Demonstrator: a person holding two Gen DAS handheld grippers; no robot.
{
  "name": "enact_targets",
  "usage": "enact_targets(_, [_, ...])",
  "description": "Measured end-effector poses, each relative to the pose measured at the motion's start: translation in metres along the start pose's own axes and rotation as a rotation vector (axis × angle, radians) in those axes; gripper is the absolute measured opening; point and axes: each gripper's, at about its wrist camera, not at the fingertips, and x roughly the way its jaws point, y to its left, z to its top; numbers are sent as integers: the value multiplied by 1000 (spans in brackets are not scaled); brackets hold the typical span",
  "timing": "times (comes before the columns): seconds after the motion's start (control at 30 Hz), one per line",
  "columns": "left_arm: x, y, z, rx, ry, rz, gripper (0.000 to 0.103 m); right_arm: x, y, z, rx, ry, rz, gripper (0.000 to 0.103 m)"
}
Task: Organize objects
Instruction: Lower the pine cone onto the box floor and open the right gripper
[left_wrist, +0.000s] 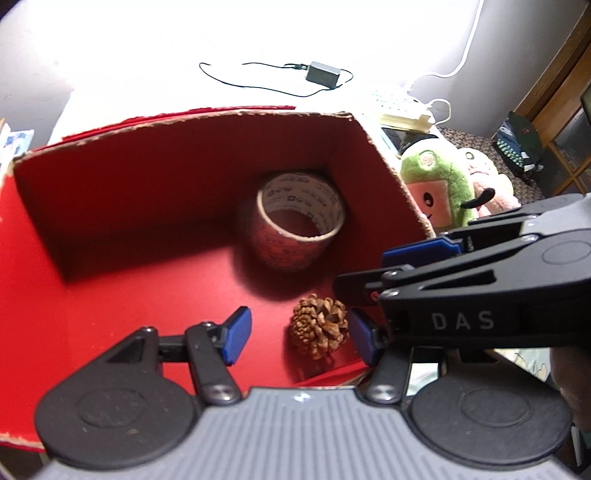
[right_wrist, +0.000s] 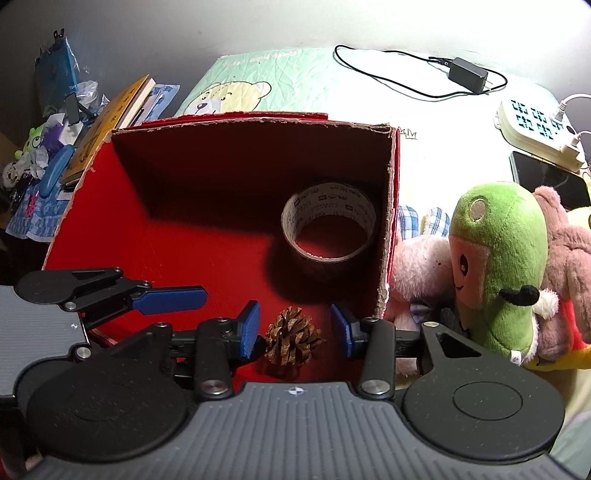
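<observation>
Both my grippers hang over the open red box (right_wrist: 388, 221), pointing steeply down at its floor. The pine cone (right_wrist: 291, 341) lies on that red floor near the front edge, between the blue pads of my right gripper (right_wrist: 295, 328) — the jaws stand released, with the left pad just beside the cone and a clear gap on the other side. My left gripper (left_wrist: 295, 334) is released too, jaws apart; from it the cone sits toward the right-hand pad, not gripped. Beyond the cone, deeper in the box and off to the right corner, a roll of tape (right_wrist: 328, 236) lies flat. Outside the box wall, right of my jaws, a green plush toy (right_wrist: 498, 269) leans among other soft toys.
</observation>
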Motion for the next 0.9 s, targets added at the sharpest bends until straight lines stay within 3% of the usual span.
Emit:
enact_targets(0.3, [-17, -7, -5, 20, -39, 118, 68, -8, -1, -7, 29, -31, 11, 45])
enact_targets(0.9, [-40, -6, -19, -22, -81, 240, 83, -22, -2, -26, 84, -101, 2, 45])
